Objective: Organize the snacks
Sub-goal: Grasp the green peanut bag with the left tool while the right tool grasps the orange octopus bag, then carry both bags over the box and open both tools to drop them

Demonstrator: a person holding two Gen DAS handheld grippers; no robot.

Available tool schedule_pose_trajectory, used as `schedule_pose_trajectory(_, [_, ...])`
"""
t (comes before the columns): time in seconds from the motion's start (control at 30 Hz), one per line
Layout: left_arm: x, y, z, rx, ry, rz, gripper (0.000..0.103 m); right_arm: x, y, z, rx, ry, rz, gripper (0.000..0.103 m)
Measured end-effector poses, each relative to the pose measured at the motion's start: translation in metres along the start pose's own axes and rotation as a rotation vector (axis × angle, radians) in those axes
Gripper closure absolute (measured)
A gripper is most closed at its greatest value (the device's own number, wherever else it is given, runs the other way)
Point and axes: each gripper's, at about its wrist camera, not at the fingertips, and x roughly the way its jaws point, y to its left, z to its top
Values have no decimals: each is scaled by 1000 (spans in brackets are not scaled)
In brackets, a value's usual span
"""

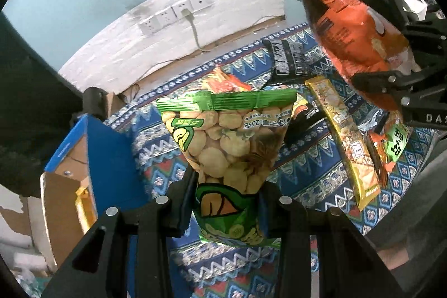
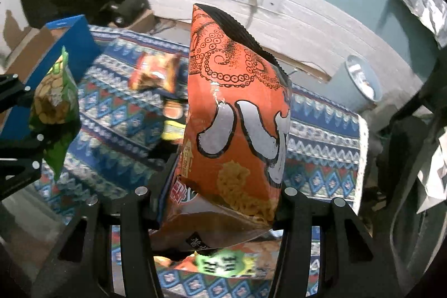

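My left gripper (image 1: 227, 203) is shut on a green bag of broad beans (image 1: 226, 141) and holds it above the patterned cloth; the bag also shows at the left of the right wrist view (image 2: 54, 105). My right gripper (image 2: 218, 203) is shut on an orange snack bag with an octopus print (image 2: 234, 113), held upright above the cloth; it shows at the upper right of the left wrist view (image 1: 354, 38). An open blue cardboard box (image 1: 92, 152) stands at the left, also in the right wrist view (image 2: 69, 43).
Several loose snacks lie on the blue patterned cloth (image 1: 307, 180): a yellow stick pack (image 1: 346, 138), a black pack (image 1: 287, 57), an orange packet (image 2: 156, 71). A grey bin (image 2: 360, 83) stands by the white wall with sockets (image 1: 173, 16).
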Motion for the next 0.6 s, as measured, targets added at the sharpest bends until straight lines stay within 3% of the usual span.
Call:
schedule_pose_trajectory(0.2, [-23, 17, -11, -6, -44, 39, 65, -6, 31, 10, -62, -10, 30, 53])
schedule_pose_trajectory(0.6, [-43, 56, -37, -76, -52, 72, 65, -16, 92, 38, -158, -47, 97, 53])
